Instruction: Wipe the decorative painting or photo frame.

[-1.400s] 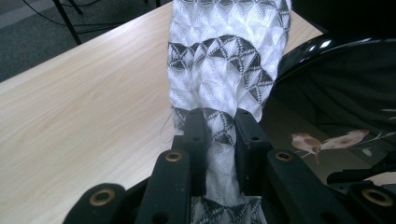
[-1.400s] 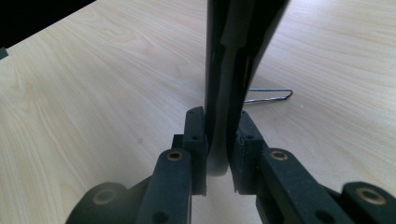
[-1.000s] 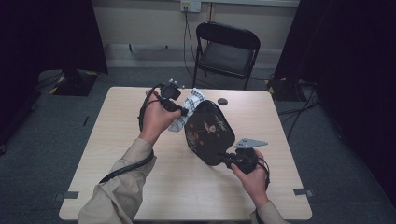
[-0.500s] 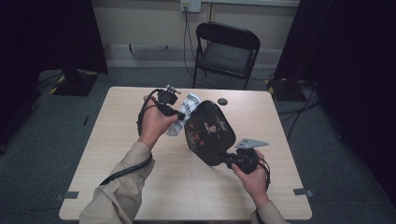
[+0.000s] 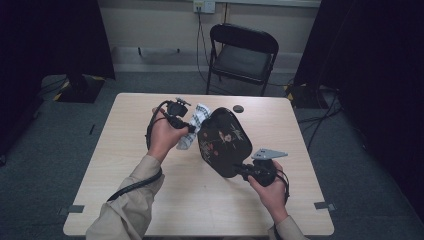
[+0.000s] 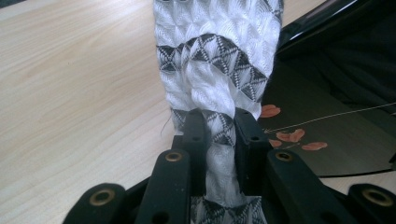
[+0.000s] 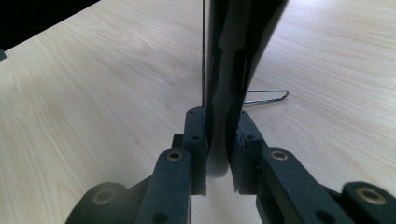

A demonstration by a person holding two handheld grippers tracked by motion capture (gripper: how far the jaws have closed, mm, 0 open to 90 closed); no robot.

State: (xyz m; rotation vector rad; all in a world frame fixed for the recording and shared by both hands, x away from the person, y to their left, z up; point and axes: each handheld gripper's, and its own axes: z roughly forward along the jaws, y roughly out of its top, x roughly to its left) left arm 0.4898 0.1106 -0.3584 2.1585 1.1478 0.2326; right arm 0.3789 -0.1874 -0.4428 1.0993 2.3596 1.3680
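A black lacquered tray (image 5: 224, 142) with small red flowers is held tilted above the table, its lower rim clamped in my right gripper (image 5: 245, 171). In the right gripper view the tray's edge (image 7: 229, 70) stands upright between the two jaws. My left gripper (image 5: 191, 127) is shut on a white cloth (image 5: 192, 127) with a grey triangle pattern, which rests against the tray's left side. In the left gripper view the cloth (image 6: 215, 79) runs up from between the jaws, with the tray's painted face (image 6: 317, 116) just to its right.
The light wooden table (image 5: 125, 150) has a small dark round object (image 5: 238, 108) near its far edge. A black folding chair (image 5: 241, 57) stands behind the table. A thin metal wire loop (image 7: 266, 96) lies on the tabletop beyond the tray.
My left hand has come down and to the right, bringing the cloth lower against the tray's left side. The right hand and the tray have stayed where they were.
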